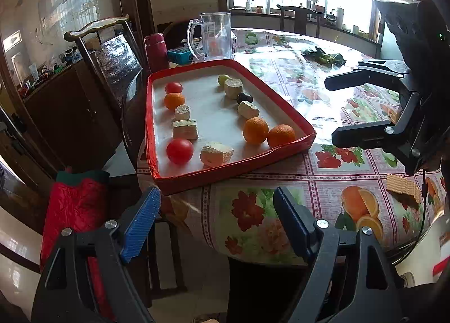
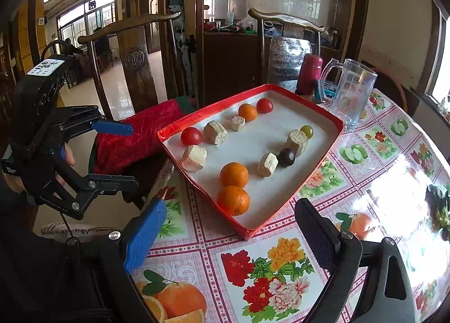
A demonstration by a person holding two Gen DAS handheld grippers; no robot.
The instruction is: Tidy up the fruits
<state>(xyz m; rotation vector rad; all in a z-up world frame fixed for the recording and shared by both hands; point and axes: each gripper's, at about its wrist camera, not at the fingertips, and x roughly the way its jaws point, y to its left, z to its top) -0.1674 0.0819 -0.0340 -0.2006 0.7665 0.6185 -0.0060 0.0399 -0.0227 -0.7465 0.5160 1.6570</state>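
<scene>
A red-rimmed tray (image 1: 233, 176) (image 2: 202, 110) sits on the table's near corner. In it lie three oranges (image 1: 255, 130) (image 2: 234, 174), two red tomatoes (image 1: 179, 151) (image 2: 191, 136), a green fruit (image 1: 223, 79) (image 2: 307, 131), a dark fruit (image 1: 244, 97) (image 2: 286, 157) and several pale blocks (image 1: 216, 153) (image 2: 194, 158). My left gripper (image 1: 216, 221) (image 2: 126, 154) is open and empty, held off the tray's near edge. My right gripper (image 2: 230, 238) (image 1: 332, 109) is open and empty, to the right of the tray above the tablecloth.
A clear plastic jug (image 1: 213, 36) (image 2: 351, 92) and a red flask (image 1: 156, 51) (image 2: 309, 74) stand behind the tray. Wafer biscuits (image 1: 402, 186) and leafy greens (image 1: 323, 56) lie on the flowered tablecloth (image 2: 281, 280). Wooden chairs (image 2: 135, 64) and a red cushion (image 1: 76, 205) stand beside the table.
</scene>
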